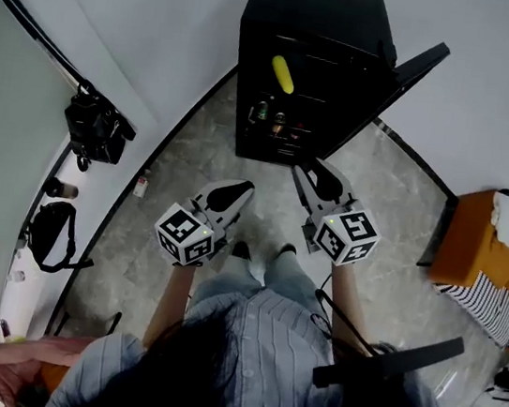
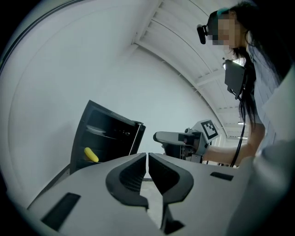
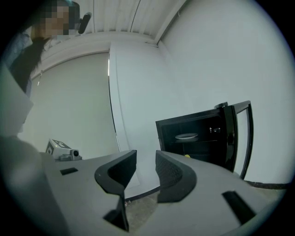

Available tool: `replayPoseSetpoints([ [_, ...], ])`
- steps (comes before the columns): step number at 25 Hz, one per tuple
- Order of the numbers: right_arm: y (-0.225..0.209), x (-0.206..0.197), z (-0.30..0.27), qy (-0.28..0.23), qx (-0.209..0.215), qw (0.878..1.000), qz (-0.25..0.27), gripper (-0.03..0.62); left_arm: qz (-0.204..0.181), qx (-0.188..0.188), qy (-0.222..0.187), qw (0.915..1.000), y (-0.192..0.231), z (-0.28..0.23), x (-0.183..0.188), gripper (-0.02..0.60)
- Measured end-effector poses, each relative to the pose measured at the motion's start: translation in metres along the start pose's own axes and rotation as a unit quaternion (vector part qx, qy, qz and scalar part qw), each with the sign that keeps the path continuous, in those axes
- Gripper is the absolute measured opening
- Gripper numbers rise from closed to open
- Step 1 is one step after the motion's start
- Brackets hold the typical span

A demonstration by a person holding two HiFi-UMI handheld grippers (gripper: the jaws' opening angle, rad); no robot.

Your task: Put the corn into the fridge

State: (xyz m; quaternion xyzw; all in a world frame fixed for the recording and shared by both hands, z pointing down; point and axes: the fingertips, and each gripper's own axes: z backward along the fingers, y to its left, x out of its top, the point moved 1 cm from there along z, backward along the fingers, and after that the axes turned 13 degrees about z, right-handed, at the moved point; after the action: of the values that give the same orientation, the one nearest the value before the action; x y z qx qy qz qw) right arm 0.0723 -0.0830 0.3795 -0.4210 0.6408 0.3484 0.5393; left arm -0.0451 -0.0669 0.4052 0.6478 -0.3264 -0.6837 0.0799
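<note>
The smooth yellow corn (image 1: 282,74) is laid inside the open fridge (image 1: 303,6), long axis slanted near-to-far; the left gripper (image 2: 147,159) is held closed, the right gripper (image 3: 146,159) parted, empty.

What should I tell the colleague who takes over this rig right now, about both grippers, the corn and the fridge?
Left gripper: fingers together, nothing between them.
Right gripper: fingers apart, empty.
Both are held in front of the fridge, clear of it.
Corn: lies inside the fridge, in its upper part.
Door: open.
Done: the corn is in the fridge.
Left: probably only closing the door, if that is wanted.
</note>
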Motion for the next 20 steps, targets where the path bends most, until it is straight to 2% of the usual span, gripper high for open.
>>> replayPoseSetpoints([
  [4, 0.006, 0.0, 0.013, 0.002, 0.009, 1.0, -0.002, 0.13, -0.005, -0.015, 0.002, 0.9999, -0.022, -0.008, 0.0, 0.008],
  [9, 0.006, 0.003, 0.039, 0.007, 0.02, 1.0, 0.021, 0.121, -0.01, -0.012, -0.002, 0.9999, -0.05, -0.023, -0.004, 0.008],
  [20, -0.013, -0.004, 0.138, -0.001, 0.057, 0.998, 0.032, 0.109, -0.005, 0.031, -0.022, 0.9993, -0.121, -0.055, -0.044, 0.008],
])
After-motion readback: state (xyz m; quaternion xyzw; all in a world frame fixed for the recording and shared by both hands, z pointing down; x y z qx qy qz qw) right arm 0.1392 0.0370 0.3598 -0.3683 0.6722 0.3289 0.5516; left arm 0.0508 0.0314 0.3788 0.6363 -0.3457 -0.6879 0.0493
